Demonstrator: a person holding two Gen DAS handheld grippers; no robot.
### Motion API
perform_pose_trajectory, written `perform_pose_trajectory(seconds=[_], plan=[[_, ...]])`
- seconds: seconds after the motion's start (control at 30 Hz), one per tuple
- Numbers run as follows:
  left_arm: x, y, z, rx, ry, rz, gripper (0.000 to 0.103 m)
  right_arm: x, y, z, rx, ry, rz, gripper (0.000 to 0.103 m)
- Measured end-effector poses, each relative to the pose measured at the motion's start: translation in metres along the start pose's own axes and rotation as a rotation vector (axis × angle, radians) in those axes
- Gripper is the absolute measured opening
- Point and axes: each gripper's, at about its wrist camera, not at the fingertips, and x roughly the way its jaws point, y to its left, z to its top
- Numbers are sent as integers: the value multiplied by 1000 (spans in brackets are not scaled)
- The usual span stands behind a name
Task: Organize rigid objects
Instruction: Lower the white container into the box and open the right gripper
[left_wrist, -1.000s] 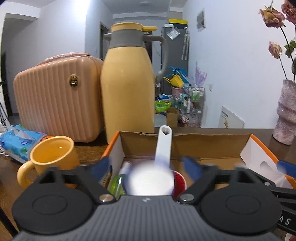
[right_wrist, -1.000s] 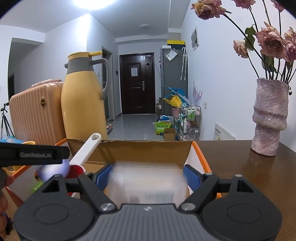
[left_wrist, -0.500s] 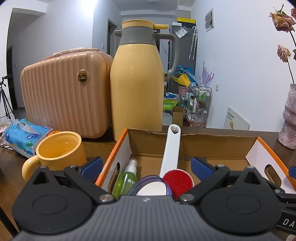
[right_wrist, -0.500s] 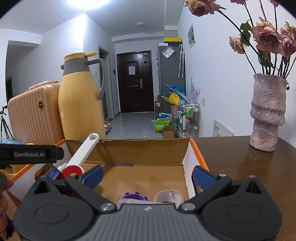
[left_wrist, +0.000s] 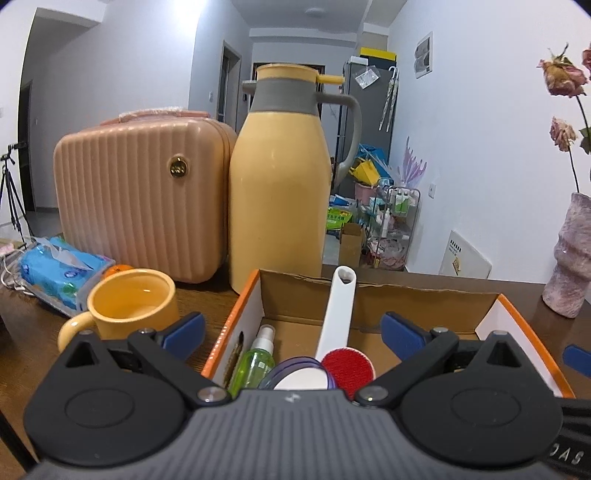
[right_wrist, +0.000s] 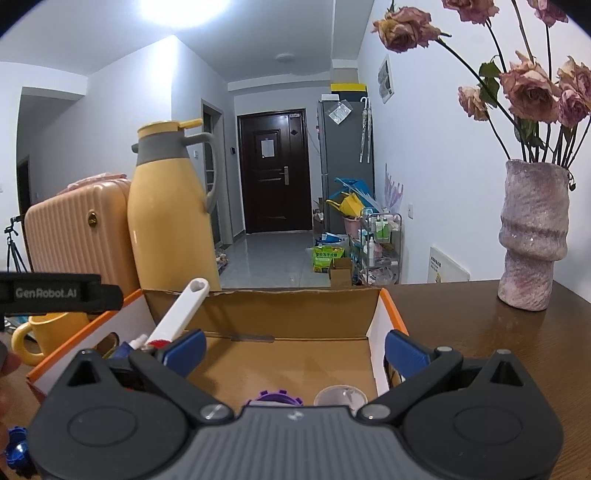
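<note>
An orange-rimmed cardboard box (left_wrist: 291, 290) (right_wrist: 295, 312) stands on the brown table. In the left wrist view it holds a white-handled brush (left_wrist: 338, 310) with a red head, a green spray bottle (left_wrist: 256, 363) and a round white and purple lid (left_wrist: 301, 378). In the right wrist view a purple toothed cap (right_wrist: 275, 397) and a tape roll (right_wrist: 340, 397) lie on the box floor. My left gripper (left_wrist: 291, 328) is open and empty above the box's left part. My right gripper (right_wrist: 293, 347) is open and empty above its right part.
A yellow mug (left_wrist: 129, 306), a yellow thermos jug (left_wrist: 280, 184), a pink ribbed case (left_wrist: 140, 192) and a blue tissue pack (left_wrist: 59, 269) stand left of and behind the box. A pink vase with dried roses (right_wrist: 532, 240) stands at the right. A blue toothed piece (right_wrist: 14, 448) lies at the lower left.
Both grippers have opened and let go of what they held into the box. Both have pulled back and risen a little. The white and purple lid now lies in the box.
</note>
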Motion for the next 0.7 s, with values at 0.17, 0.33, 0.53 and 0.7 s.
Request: perform_pose_trajectory(seconds=[0.17,0.33,0.53,0.7], plan=[[-17,6,-5,25,-16,5,103,-14,0,3,4,2,16,103],[-31,13,-11,32,-18,6,103,-35,2,2,-19,-4,17,103],[-52,24,-24,40,-6,-4,103,-64,3,-4,-43,-7,16,103],[-68,35,-37,37,7,-13,103,-87,5,-10,-71,-9,19,103]])
